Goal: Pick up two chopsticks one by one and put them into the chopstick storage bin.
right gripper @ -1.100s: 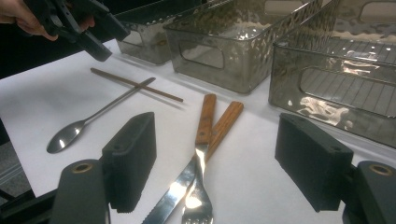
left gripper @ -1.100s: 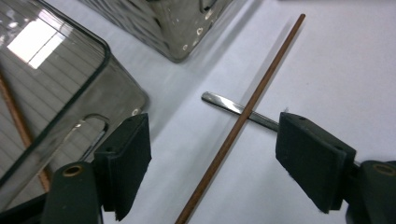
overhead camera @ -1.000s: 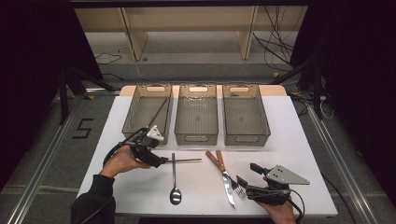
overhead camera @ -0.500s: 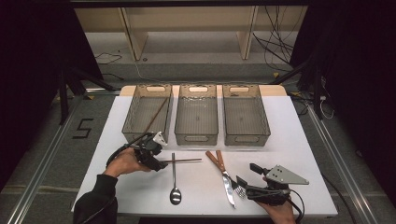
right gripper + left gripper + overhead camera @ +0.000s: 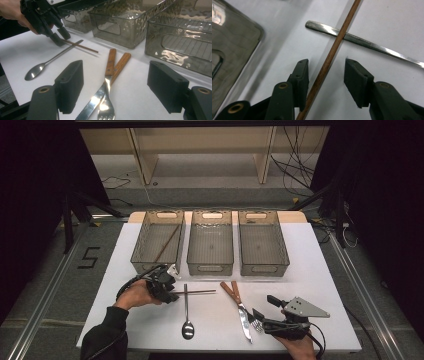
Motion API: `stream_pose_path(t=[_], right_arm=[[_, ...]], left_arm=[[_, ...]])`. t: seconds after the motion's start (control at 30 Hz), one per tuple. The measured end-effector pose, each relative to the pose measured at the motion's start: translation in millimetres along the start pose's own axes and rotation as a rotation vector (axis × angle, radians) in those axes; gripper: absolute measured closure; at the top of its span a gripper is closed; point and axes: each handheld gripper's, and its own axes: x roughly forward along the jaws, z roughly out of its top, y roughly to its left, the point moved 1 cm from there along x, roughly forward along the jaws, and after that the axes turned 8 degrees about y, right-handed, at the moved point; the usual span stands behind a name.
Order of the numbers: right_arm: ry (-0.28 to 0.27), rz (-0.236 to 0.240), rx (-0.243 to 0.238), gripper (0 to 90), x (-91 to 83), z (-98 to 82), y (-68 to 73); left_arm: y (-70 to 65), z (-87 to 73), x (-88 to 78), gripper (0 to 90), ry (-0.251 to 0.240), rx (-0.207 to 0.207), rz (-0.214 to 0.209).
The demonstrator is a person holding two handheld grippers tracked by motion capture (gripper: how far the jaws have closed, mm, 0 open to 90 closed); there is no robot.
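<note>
Three clear grey bins stand in a row at the far side of the white table [image 5: 320, 270]: the left bin [image 5: 145, 245], the middle bin [image 5: 211, 242] and the right bin [image 5: 262, 242]. There are two chopsticks: one lies slanted inside the left bin [image 5: 167, 243], the other, the loose chopstick [image 5: 197, 292], lies on the table in front of the bins. One spoon [image 5: 186, 312] lies with its bowl toward the person, and the loose chopstick crosses over its handle. One knife [image 5: 239, 307] and one fork [image 5: 250, 312], both with wooden handles, lie crossed further right.

The loose chopstick is a thin, straight, dark brown wooden stick with a fine grain, as the left gripper view shows [image 5: 329, 56].

The left gripper [image 5: 167, 290] is down at the near end of that chopstick. Its jaws have just been closing, and the stick runs between them close to one pad [image 5: 302, 77], with a clear gap to the other, so it is not yet clamped.

The right gripper [image 5: 262, 317] rests near the table's front right, jaws spread wide and holding nothing, with the knife blade and fork tines lying between and below its pads [image 5: 71, 83].
</note>
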Motion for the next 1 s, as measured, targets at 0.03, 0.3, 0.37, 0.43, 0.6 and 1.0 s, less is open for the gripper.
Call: stream_pose_path(t=[0.03, 0.3, 0.37, 0.43, 0.6, 1.0], right_arm=[[0.000, 0.000, 0.001, 29.7, 0.1, 0.0, 0.0], [0.004, 0.001, -0.002, 29.7, 0.8, -0.1, 0.1], [0.004, 0.000, 0.000, 29.7, 0.7, -0.2, -0.1], [0.003, -0.001, 0.001, 29.7, 0.6, -0.1, -0.3], [0.008, -0.002, 0.000, 29.8, 0.7, -0.3, -0.7], [0.013, -0.010, 0.003, 29.8, 0.5, -0.5, -1.5]], left_arm=[[-0.6, 0.6, 0.9, 56.6, 0.004, 0.007, -0.004], [-4.2, 2.0, 0.5, 68.5, 0.011, 0.032, -0.025], [-4.6, 2.1, 0.2, 71.6, 0.015, 0.053, -0.027], [-5.1, 1.6, 0.2, 75.2, 0.012, 0.071, -0.034], [-5.1, 0.2, 0.7, 82.5, -0.005, 0.094, -0.059], [-4.8, -1.5, -2.5, 84.4, -0.017, 0.124, -0.061]])
